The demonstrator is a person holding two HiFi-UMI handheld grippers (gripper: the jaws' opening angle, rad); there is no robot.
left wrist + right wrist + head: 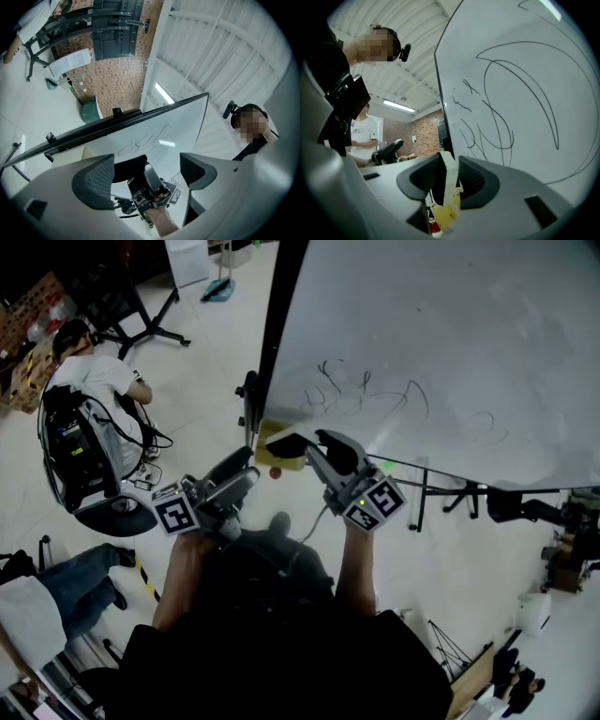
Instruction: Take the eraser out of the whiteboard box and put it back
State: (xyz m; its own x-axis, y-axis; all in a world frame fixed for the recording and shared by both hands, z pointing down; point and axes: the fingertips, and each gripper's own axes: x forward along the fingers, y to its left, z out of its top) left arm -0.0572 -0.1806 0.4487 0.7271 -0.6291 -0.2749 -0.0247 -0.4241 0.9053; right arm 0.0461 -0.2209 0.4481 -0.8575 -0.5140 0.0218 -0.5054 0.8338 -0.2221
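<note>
The right claw (307, 444) is clamped on the eraser (448, 176), its 2 jaws pressing the black body with the pale felt edge standing upright between them. The eraser hangs just above the yellow whiteboard box (446, 213) fixed at the lower corner of the whiteboard (450, 352); whether it touches the box cannot be told. A red-tipped marker (434, 228) sits in the box. The left claw (146, 171) is held just beside the right one, jaws apart with nothing gripped, pointing at the scribbled board.
</note>
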